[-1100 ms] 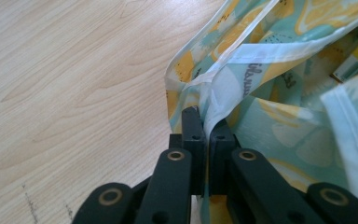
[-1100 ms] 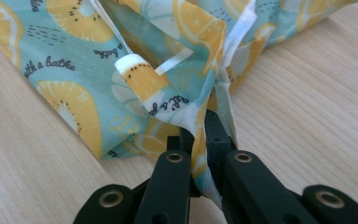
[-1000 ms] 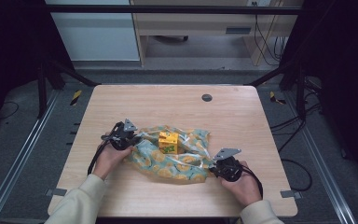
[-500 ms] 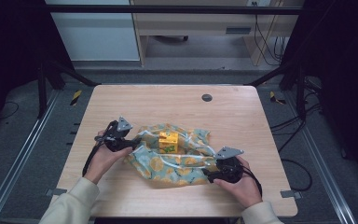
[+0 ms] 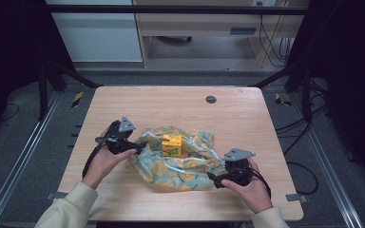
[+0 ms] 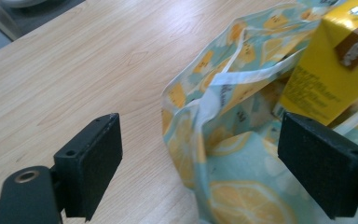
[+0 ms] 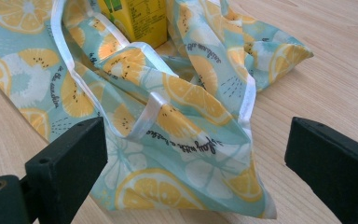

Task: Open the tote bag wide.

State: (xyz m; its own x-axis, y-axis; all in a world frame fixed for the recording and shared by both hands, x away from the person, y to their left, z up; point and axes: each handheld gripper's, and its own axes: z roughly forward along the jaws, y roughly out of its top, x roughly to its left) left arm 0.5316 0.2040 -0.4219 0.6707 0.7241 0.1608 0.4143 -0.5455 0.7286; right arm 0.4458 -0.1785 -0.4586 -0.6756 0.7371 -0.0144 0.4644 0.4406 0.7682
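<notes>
Table (image 5: 171, 102): a light wooden top, carrying everything; a small dark round fitting (image 5: 211, 99) is sitting near its far edge.
Bag (image 5: 180, 161): a crumpled pale-blue cloth bag with an orange-slice print and white trim is lying at the middle of the table, between the two hands.
Carton (image 5: 171, 145): a yellow carton is standing upright among the bag's folds.
Left tongs (image 6: 200, 158): gaping wide, gripping nothing, straddling the bag's left edge.
Right tongs (image 7: 196, 163): gaping wide, gripping nothing, with the bag's near right corner lying between the jaws.
</notes>
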